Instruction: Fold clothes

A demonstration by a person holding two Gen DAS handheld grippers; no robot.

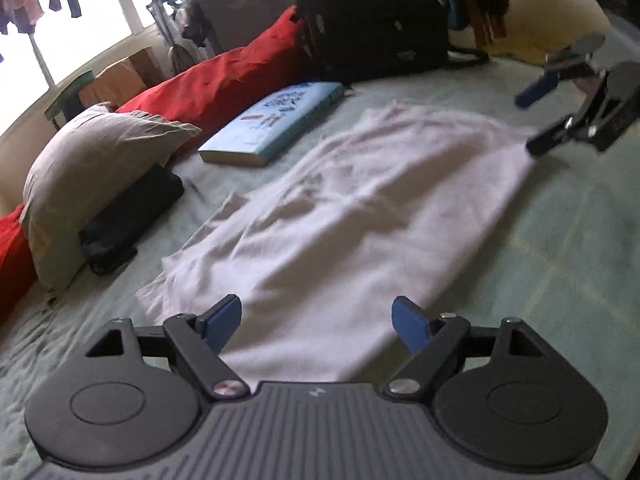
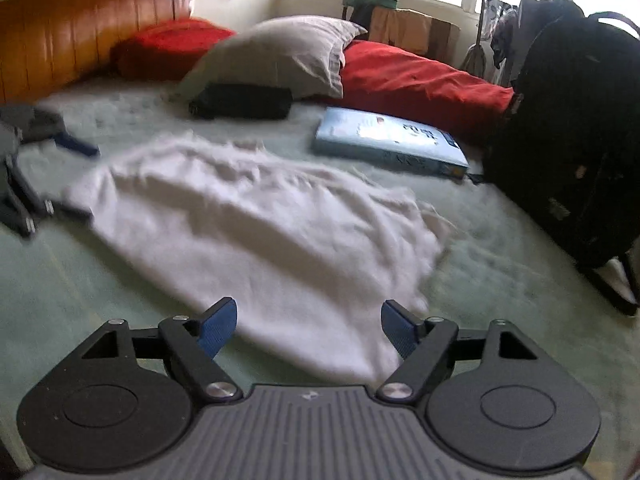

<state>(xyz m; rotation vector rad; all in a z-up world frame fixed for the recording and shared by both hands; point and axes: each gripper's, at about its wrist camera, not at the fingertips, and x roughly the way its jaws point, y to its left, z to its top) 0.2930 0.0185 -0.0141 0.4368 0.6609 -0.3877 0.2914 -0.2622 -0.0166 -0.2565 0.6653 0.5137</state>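
A white garment (image 1: 340,216) lies spread and folded lengthwise on the pale green bed sheet (image 1: 560,264). My left gripper (image 1: 318,322) hovers over one end of it, open, blue pads apart with nothing between them. In the right wrist view the same white garment (image 2: 256,232) stretches away from my right gripper (image 2: 310,324), which is open above its near end and holds nothing. Each gripper shows in the other's view: the right gripper (image 1: 532,124) at the cloth's far corner, the left gripper (image 2: 60,176) at the left edge.
A light blue book (image 1: 276,124) lies beyond the garment. A grey pillow (image 1: 96,176) rests on a black pouch (image 1: 132,220), with a red bolster (image 1: 224,76) behind. A black backpack (image 2: 576,140) stands at the bed's edge. An orange headboard (image 2: 80,28) is at the far left.
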